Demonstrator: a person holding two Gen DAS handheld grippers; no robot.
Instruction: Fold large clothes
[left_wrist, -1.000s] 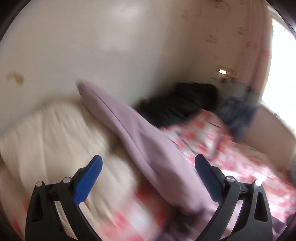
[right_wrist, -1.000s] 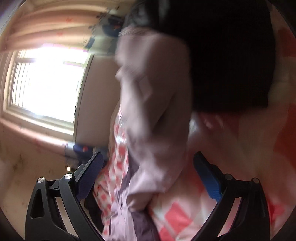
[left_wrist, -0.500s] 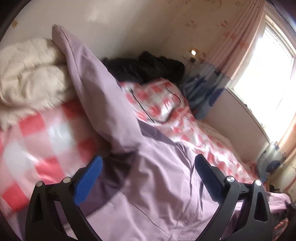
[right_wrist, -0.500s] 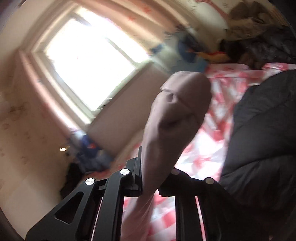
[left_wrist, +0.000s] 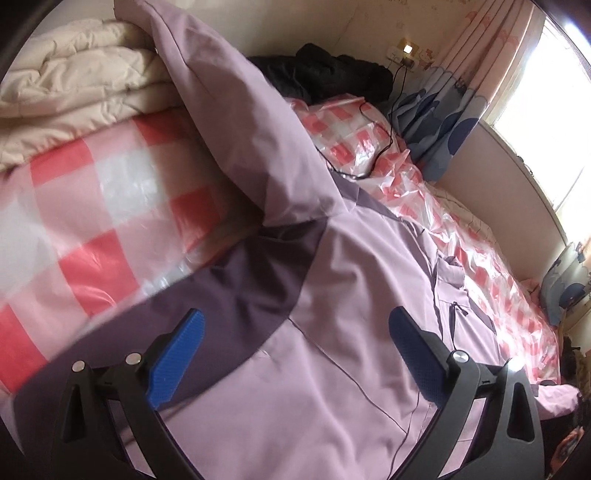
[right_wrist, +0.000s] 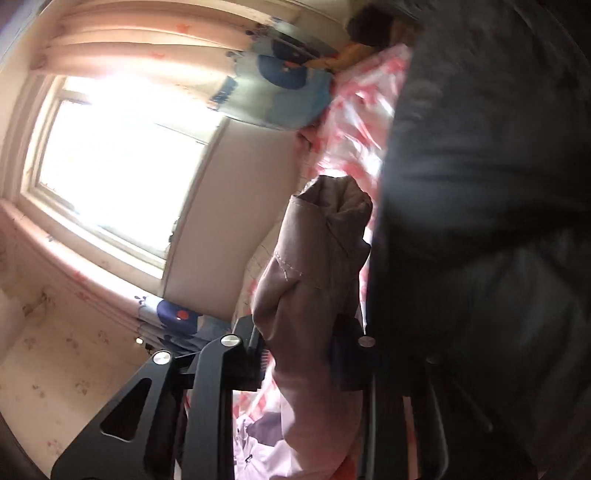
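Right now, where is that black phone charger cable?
In the left wrist view, the black cable hangs from the wall socket at upper right and trails across the checked plastic sheet, beside the lilac jacket.

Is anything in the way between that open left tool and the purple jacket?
Nothing visible: the left tool hangs open right over the lilac jacket, spread on the checked bed cover.

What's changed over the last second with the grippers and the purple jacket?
The right gripper, open a second ago, closed on the jacket's sleeve and keeps holding it. The left gripper swung down from the wall over the jacket on the bed. It stays open and empty.
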